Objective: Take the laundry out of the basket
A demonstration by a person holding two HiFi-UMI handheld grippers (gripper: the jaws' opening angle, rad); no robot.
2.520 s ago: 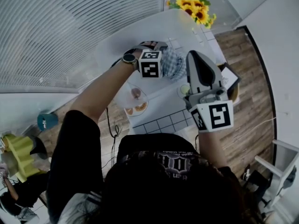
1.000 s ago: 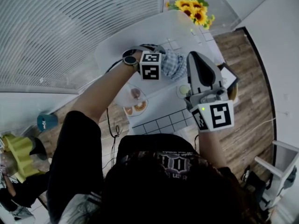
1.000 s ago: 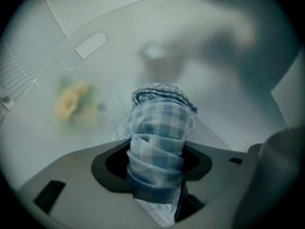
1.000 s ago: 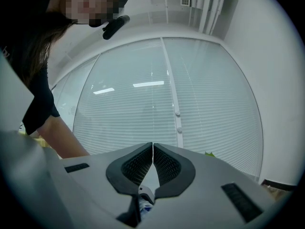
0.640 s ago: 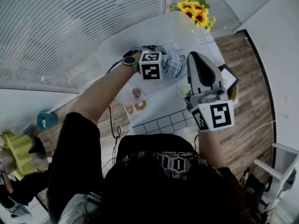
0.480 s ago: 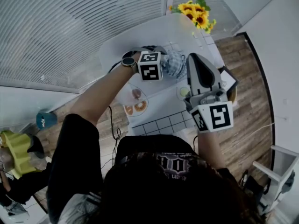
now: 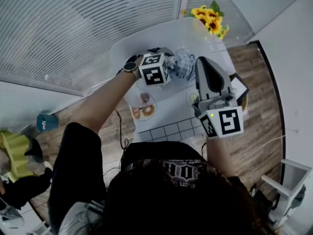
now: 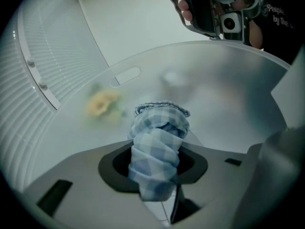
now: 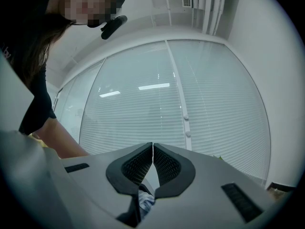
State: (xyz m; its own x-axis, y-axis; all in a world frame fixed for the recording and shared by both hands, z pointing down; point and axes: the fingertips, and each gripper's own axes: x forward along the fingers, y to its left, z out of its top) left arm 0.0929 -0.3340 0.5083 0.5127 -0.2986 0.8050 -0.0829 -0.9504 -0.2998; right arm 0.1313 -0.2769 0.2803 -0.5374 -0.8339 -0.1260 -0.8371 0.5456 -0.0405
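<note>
Clamping: left gripper (image 8: 155, 170), just closing, on bunched blue-checked cloth (image 8: 160, 135) | right gripper (image 9: 152, 164): pressed together, empty

The grey right gripper (image 9: 152, 148) holds its black ribbed pads (image 9: 137, 168) tip to tip before white slatted window blinds (image 9: 214, 104). What looks like blue checked cloth (image 9: 146, 202) shows through the gap beneath.

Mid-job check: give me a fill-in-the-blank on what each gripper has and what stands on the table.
1. The left gripper has its jaws clamped on a blue checked ____.
2. The right gripper has its jaws ____, with nothing between them.
3. At the far end of the table stand yellow ____.
Missing words: cloth; shut; sunflowers.
Note: the left jaws have just been closing, with the cloth between them.
</note>
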